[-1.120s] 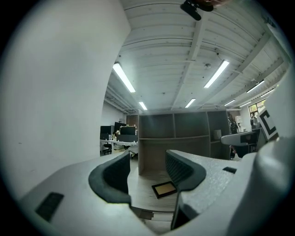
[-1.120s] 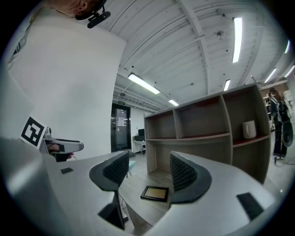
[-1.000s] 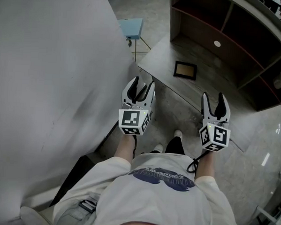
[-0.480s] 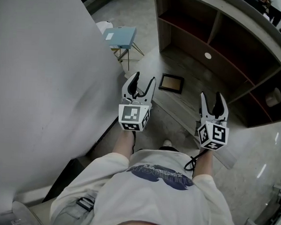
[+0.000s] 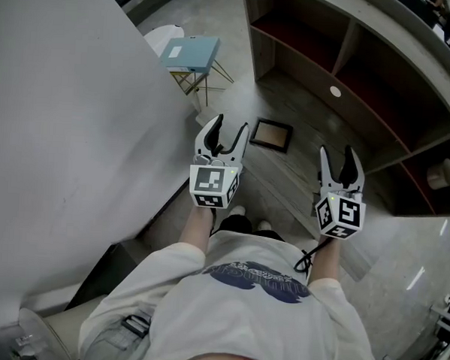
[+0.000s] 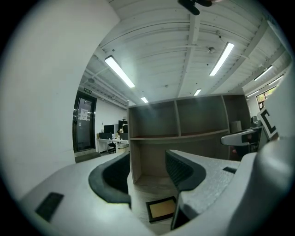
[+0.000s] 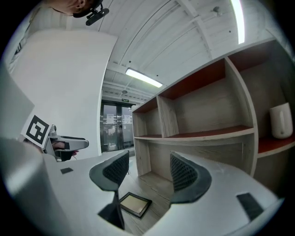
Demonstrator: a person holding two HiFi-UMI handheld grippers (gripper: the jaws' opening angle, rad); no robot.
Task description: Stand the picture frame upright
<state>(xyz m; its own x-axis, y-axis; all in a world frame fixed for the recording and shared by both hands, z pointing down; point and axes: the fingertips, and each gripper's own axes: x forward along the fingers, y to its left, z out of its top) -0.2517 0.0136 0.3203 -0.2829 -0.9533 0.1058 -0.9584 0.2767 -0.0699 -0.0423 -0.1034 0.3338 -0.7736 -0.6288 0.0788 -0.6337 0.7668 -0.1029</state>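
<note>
Wooden shelves (image 5: pixel 351 41) stand on the far side, and the picture frame (image 5: pixel 272 134) lies flat on the low board (image 5: pixel 289 175) in front of them, just past the left gripper (image 5: pixel 231 127) and right gripper (image 5: pixel 338 153), both with jaws wide apart, holding nothing.

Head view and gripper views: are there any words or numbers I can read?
Nothing here reads clearly.
Shirt: dark print, too blurred to read.
Sign above the door, left gripper view: too small.
Papers on that door: too small.
Cubes on the left gripper and right gripper: square patterns, no letters.
</note>
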